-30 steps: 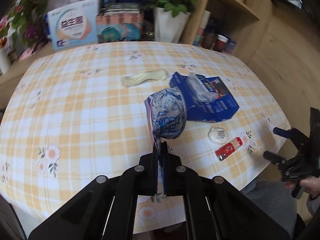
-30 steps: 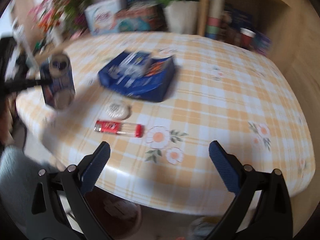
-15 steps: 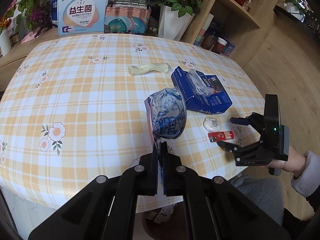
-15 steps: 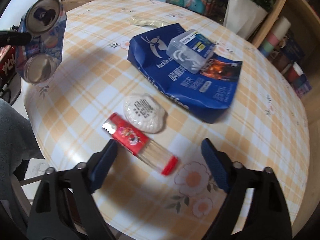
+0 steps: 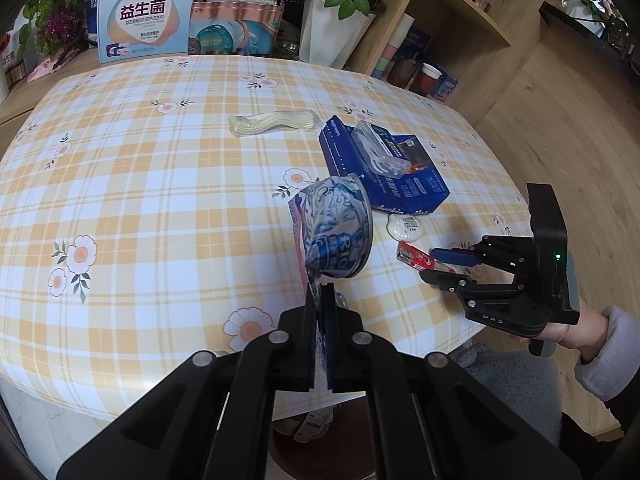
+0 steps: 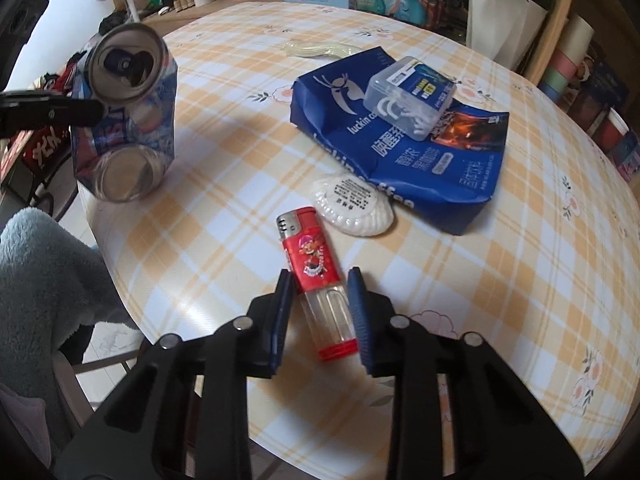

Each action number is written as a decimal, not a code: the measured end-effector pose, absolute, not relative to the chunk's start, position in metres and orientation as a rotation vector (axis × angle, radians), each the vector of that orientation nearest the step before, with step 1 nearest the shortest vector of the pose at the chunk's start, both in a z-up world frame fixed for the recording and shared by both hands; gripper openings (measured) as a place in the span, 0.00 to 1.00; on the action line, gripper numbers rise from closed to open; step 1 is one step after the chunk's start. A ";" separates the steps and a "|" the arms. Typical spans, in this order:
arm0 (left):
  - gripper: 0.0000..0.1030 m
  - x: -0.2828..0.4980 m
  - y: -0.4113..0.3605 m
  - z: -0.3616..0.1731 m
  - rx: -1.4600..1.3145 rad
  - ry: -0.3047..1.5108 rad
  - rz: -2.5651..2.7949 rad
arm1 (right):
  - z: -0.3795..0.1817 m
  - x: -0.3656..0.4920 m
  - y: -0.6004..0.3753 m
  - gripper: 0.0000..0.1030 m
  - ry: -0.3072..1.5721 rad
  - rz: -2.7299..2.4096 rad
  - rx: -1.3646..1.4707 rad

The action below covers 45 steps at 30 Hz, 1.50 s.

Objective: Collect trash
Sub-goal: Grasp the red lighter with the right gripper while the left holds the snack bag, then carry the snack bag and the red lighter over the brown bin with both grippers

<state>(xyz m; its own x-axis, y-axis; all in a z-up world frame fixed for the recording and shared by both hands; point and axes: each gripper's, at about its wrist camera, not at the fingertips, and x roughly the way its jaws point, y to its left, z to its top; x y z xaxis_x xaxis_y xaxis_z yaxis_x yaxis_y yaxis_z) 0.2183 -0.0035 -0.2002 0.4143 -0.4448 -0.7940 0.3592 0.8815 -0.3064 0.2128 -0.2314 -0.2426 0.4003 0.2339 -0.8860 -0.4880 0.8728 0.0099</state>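
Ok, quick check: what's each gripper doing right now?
Left gripper: shut on the crushed can.
Right gripper: open but closing around the red lighter, pads not yet pressing.

Left wrist fisheye: raised, angled down over the round yellow-checked tablecloth table (image 5: pixel 160 208), facing the shelves. Right wrist fisheye: nearer the surface. Shared: flat blue paper coffee bag (image 5: pixel 400 184) (image 6: pixel 420 168), centre right of the left view, upper centre of the right.

Round table (image 5: pixel 132 184) wore a yellow plaid floral cloth. Wood shelving (image 5: pixel 460 36) stood behind it, over light wood flooring (image 5: pixel 568 128). Daylight, bright.
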 end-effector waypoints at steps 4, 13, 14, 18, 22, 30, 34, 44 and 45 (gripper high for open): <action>0.04 0.214 -0.008 -0.198 -0.091 1.027 -0.515 | -0.243 0.213 -0.229 0.34 1.062 0.447 -0.260; 0.04 0.195 -0.010 -0.188 -0.106 1.011 -0.529 | -0.235 0.194 -0.233 0.26 1.030 0.448 -0.106; 0.04 0.193 -0.010 -0.188 -0.115 1.014 -0.531 | -0.234 0.192 -0.237 0.26 1.026 0.453 -0.056; 0.04 0.186 -0.010 -0.189 -0.134 1.021 -0.534 | -0.228 0.184 -0.244 0.26 1.001 0.431 0.007; 0.04 0.181 -0.012 -0.190 -0.136 1.022 -0.536 | -0.230 0.184 -0.248 0.26 1.010 0.382 -0.028; 0.04 0.175 -0.011 -0.192 -0.148 1.026 -0.538 | -0.243 0.185 -0.254 0.26 1.035 0.319 -0.067; 0.04 0.172 -0.012 -0.192 -0.151 1.027 -0.543 | -0.244 0.189 -0.252 0.27 1.036 0.309 -0.072; 0.04 0.157 -0.018 -0.191 -0.146 1.031 -0.558 | -0.231 0.178 -0.262 0.25 1.006 0.323 0.054; 0.04 0.156 -0.019 -0.191 -0.145 1.033 -0.559 | -0.228 0.176 -0.263 0.25 0.994 0.324 0.065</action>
